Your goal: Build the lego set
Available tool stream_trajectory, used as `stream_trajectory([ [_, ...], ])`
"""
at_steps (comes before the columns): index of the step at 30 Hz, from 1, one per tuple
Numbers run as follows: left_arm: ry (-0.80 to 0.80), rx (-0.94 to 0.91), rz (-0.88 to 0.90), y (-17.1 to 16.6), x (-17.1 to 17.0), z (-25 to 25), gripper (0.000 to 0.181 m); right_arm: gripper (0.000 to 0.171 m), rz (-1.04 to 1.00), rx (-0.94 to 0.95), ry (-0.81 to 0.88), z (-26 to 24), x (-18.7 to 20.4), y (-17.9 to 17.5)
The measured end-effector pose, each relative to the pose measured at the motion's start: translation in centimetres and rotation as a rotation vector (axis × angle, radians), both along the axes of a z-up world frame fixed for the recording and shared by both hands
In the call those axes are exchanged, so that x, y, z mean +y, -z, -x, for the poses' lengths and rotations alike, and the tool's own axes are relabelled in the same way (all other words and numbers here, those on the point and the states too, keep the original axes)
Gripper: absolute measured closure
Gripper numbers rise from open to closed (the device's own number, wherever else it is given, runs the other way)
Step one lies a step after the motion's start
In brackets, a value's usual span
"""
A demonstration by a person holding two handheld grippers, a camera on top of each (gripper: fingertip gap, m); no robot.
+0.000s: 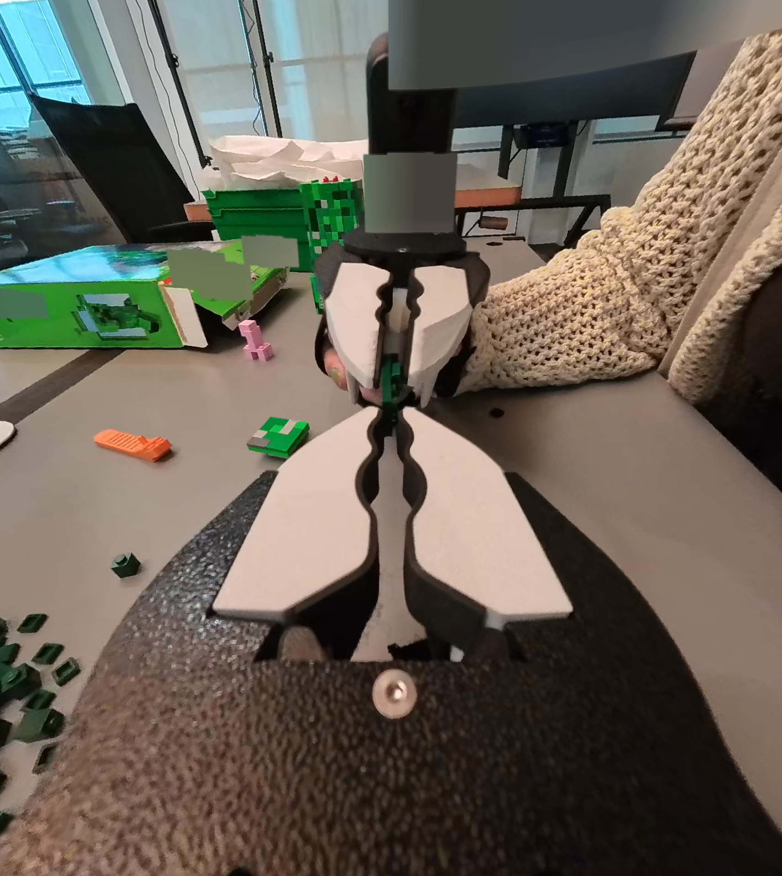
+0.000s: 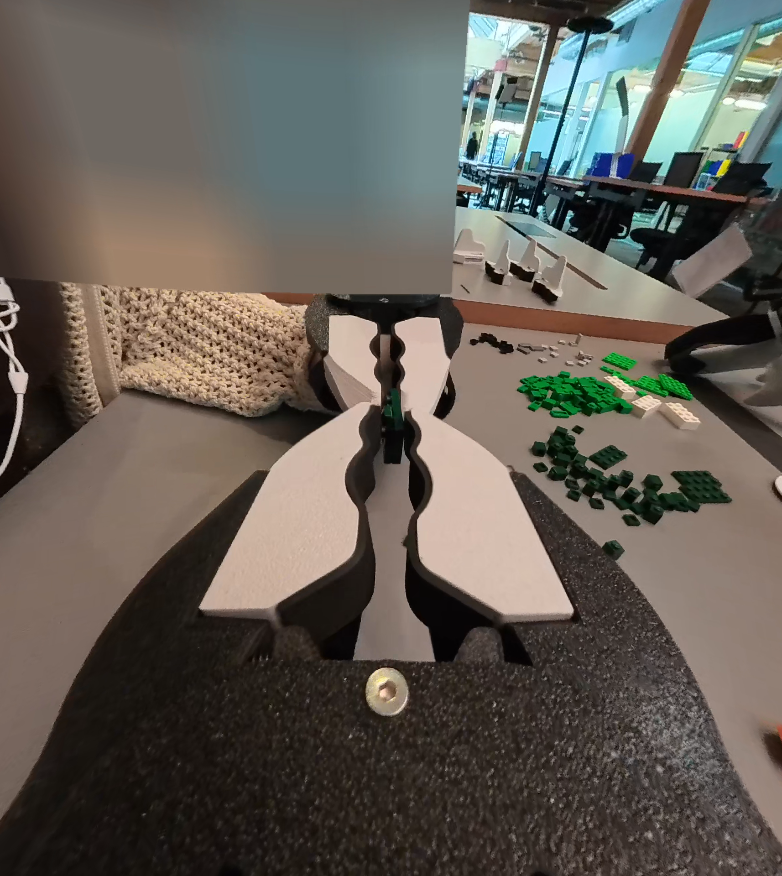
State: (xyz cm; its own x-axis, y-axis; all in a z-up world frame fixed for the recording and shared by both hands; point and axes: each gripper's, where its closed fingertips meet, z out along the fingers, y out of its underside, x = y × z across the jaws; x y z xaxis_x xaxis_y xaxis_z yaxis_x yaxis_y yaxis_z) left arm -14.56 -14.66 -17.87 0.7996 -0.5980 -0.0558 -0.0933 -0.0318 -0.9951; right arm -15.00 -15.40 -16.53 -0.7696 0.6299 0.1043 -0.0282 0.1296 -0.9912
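Observation:
My left gripper [image 1: 388, 419] and right gripper [image 2: 391, 422] meet tip to tip above the grey table [image 1: 569, 474]. Both are shut on a small green lego assembly [image 1: 391, 379], held edge-on between them. In the right wrist view it shows as a dark green plate [image 2: 394, 441] between my right fingers, reaching into the left gripper [image 2: 386, 384] opposite. In the left wrist view the right gripper [image 1: 391, 393] faces me, held by a hand in a cream knitted sleeve [image 1: 569, 308]. Most of the assembly is hidden by the fingers.
A small green plate build [image 1: 280, 436], an orange brick separator [image 1: 133, 443], a pink figure [image 1: 256, 341] and a green box [image 1: 71, 303] lie left. Piles of dark green pieces [image 2: 616, 483], bright green pieces [image 2: 569, 393] and white bricks [image 2: 654, 407] lie right. Less than 4 cm separates the two grippers' tips.

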Motion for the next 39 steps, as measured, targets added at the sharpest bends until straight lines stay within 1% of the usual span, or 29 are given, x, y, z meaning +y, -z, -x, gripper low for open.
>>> stream_trajectory([
  [8, 0.011, -0.053, -0.008, -0.5, -0.1, 0.1, 0.177, 0.158, -0.010, -0.011, 0.003, 0.1, 0.1, 0.3],
  [11, 0.012, -0.049, -0.003, -0.4, -0.1, 0.1, 0.177, 0.162, 0.052, -0.003, -0.008, -0.1, 0.0, -0.4],
  [17, 0.019, -0.081, 0.001, -0.5, 0.0, 0.0, 0.177, 0.163, 0.067, -0.018, -0.017, 0.0, 0.0, -0.7],
  [28, -0.025, -0.081, 0.010, -0.4, 0.3, 0.5, 0.177, 0.163, 0.057, -0.040, 0.045, 0.6, 0.3, -0.5],
  [31, -0.044, -0.039, -0.004, -0.4, 0.3, 0.6, 0.177, 0.163, 0.076, -0.054, 0.035, 0.6, 0.3, -0.5],
  [33, -0.111, 0.028, -0.042, -0.5, 0.6, 1.2, 0.173, 0.163, 0.088, -0.072, 0.048, 0.8, 0.5, -0.5],
  [34, -0.156, 0.090, -0.071, -0.5, 0.7, 1.5, 0.170, 0.163, 0.096, -0.088, 0.052, 0.9, 0.6, -0.4],
  [35, -0.207, 0.166, -0.097, -0.5, 0.9, 1.8, 0.157, 0.163, 0.102, -0.111, 0.052, 1.0, 0.7, -0.2],
  [36, -0.259, 0.261, -0.129, -0.5, 1.0, 2.2, 0.151, 0.163, 0.113, -0.116, 0.055, 1.1, 0.8, -0.1],
  [39, -0.358, 0.532, -0.230, -0.6, 0.9, 2.6, 0.146, 0.163, 0.153, -0.140, 0.039, 1.1, 0.7, -0.2],
])
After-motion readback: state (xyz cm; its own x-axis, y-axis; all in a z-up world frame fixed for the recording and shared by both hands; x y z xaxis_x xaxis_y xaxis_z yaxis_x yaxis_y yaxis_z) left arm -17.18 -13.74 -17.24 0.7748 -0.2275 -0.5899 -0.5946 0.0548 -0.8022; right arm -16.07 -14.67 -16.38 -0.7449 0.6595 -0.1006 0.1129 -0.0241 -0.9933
